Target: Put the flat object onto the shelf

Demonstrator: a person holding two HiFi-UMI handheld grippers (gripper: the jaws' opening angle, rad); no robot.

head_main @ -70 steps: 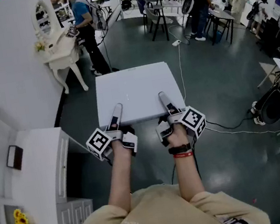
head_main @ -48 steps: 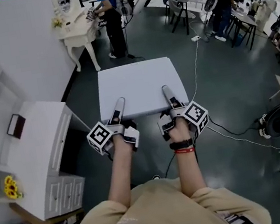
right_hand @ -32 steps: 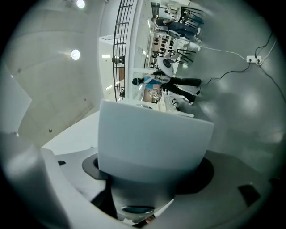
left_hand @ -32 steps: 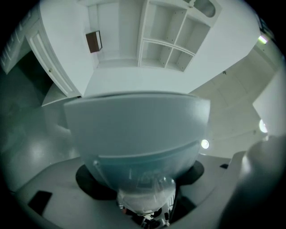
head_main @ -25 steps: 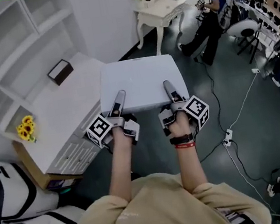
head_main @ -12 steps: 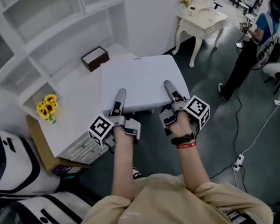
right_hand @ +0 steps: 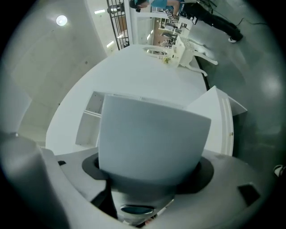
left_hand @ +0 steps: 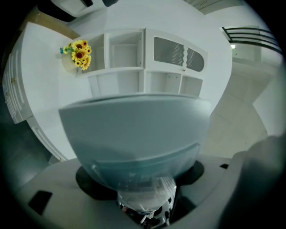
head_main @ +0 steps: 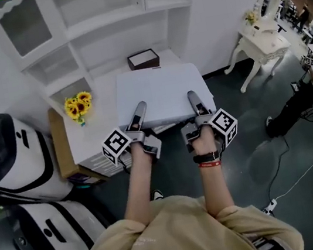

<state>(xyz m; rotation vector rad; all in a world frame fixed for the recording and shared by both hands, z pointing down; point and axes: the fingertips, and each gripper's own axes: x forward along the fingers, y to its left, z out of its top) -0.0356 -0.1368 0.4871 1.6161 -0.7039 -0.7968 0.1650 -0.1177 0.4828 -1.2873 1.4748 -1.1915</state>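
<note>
A flat white board (head_main: 159,88) is held level in front of me by its near edge. My left gripper (head_main: 138,113) is shut on its left part, the upper jaw lying on top. My right gripper (head_main: 195,103) is shut on its right part the same way. The board (left_hand: 134,134) fills the left gripper view and also the right gripper view, board (right_hand: 152,143). Beyond its far edge stands a white shelf unit (head_main: 112,37) with open compartments, over a low white cabinet top (head_main: 100,128). The shelf unit (left_hand: 134,58) shows above the board in the left gripper view.
A bunch of sunflowers (head_main: 78,105) and a small brown box (head_main: 143,59) sit on the cabinet top. Two black-and-white machines (head_main: 7,158) stand at the left. A white dressing table (head_main: 261,41) and a person (head_main: 299,106) are at the right; a cable (head_main: 286,189) lies on the floor.
The whole view has swung round with the board: the shelf unit, earlier at the left, now stands straight ahead behind it. Both grippers have kept their hold.
</note>
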